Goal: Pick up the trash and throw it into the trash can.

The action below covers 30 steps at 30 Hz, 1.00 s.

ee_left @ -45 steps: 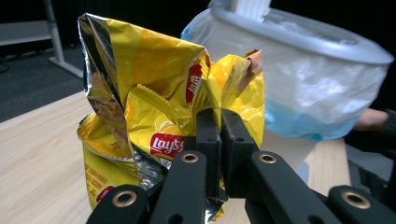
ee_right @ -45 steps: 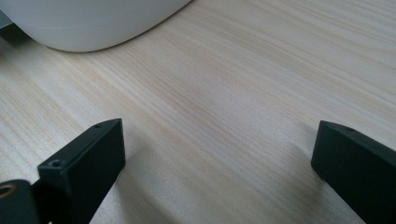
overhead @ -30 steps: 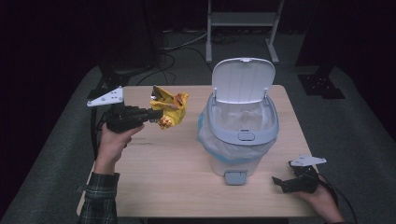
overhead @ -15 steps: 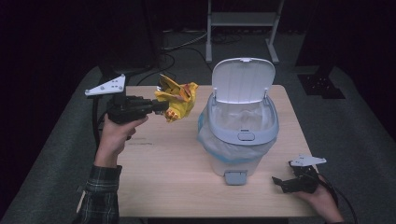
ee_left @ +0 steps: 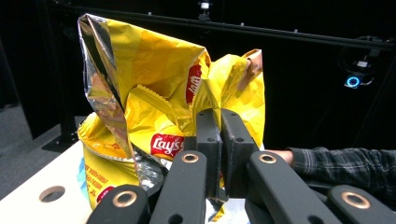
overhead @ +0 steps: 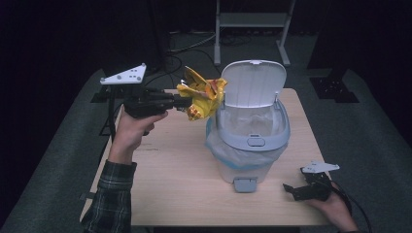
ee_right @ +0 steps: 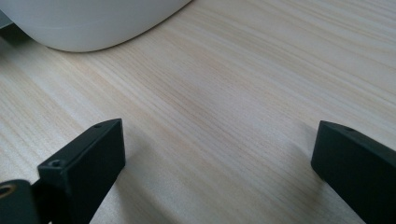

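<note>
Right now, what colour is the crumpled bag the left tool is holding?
Yellow with a silver foil lining and red logo: the crumpled chip bag, clearest in the left gripper view.

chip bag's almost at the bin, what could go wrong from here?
1. The left gripper pinches only a fold of the crumpled chip bag; the slick foil could slip out before it is over the opening.
2. The bag hangs beside the bin rim, close to the raised lid. It may snag or knock the lid shut.
3. The bag looks wide and puffed, so it might catch on the liner and hang half out.
</note>
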Available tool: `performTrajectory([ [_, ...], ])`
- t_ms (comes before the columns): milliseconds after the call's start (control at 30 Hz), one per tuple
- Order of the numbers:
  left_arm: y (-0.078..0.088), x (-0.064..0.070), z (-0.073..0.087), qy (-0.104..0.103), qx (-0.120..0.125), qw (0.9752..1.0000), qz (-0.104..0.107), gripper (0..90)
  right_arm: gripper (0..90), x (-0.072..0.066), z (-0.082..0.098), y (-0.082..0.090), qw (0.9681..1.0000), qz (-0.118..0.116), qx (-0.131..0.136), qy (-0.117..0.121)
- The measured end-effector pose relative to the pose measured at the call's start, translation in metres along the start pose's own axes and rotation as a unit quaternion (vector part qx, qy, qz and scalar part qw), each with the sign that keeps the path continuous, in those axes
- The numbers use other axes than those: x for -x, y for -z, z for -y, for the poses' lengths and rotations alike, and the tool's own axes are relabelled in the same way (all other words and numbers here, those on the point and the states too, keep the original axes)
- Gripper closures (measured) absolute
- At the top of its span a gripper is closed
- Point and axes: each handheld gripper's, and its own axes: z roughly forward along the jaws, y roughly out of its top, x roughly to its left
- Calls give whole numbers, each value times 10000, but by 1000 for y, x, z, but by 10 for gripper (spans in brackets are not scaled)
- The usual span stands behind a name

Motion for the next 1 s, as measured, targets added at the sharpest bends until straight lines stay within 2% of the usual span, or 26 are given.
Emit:
performTrajectory([
  [367,-37,-4,-15,-99,-61,9996,275,875,19,0,0,0,10000,-1,1,1],
  [633,-61,-7,-17,-112,-59,9989,452,874,20,0,0,0,10000,-1,0,0],
  [1000,-98,-13,-12,-62,-184,9976,668,870,20,0,0,0,10000,-1,1,2],
])
